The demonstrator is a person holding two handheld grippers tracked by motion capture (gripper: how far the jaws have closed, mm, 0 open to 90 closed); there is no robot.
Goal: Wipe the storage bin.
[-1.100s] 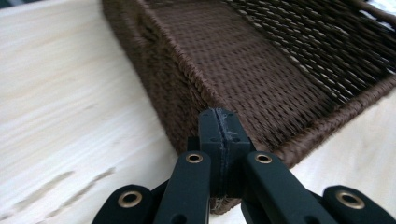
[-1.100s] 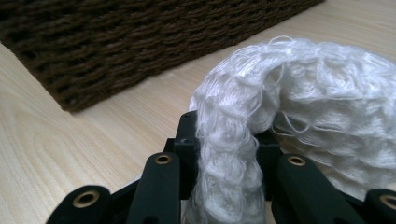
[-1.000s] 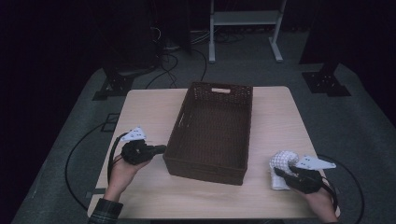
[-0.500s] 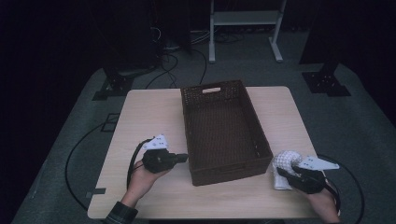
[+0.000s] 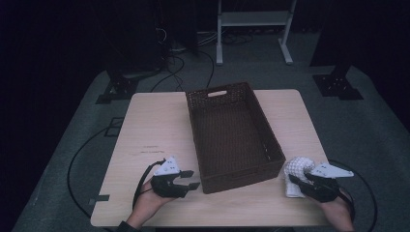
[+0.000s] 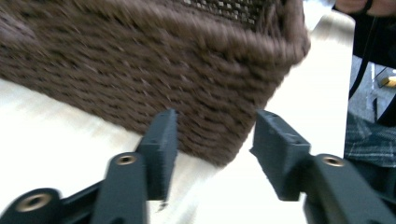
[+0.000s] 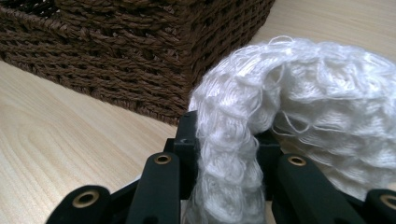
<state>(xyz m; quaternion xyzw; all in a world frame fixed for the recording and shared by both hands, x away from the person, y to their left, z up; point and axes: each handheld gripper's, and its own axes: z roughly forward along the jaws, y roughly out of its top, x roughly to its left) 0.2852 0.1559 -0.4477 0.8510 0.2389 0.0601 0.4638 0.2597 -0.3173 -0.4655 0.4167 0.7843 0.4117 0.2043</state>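
Black two-jaw grippers (brass rivets), grey three-cornered top plates, trailing black cables; left gripper [image 5: 191, 179], right gripper [image 5: 293, 180].

The basket [image 6: 154, 70] looks blurred in the left gripper view, and the white cloth [image 7: 280, 121] hides the right gripper's [image 7: 227, 140] fingertips.

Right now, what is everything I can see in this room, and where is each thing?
Basket: one, dark brown woven, empty, middle of the table, turned slightly askew.
Cloth: one, white knitted, near right corner of the basket, clamped in the right gripper.
Table: one, pale wood.
Stand: one, white metal frame, on the floor behind the table.
Cables: several, black, on the grey floor.
Left gripper: one, black, open, pointing at the basket's near left corner.
Right gripper: one, black, shut on the cloth.
Hands: two, holding the grippers.
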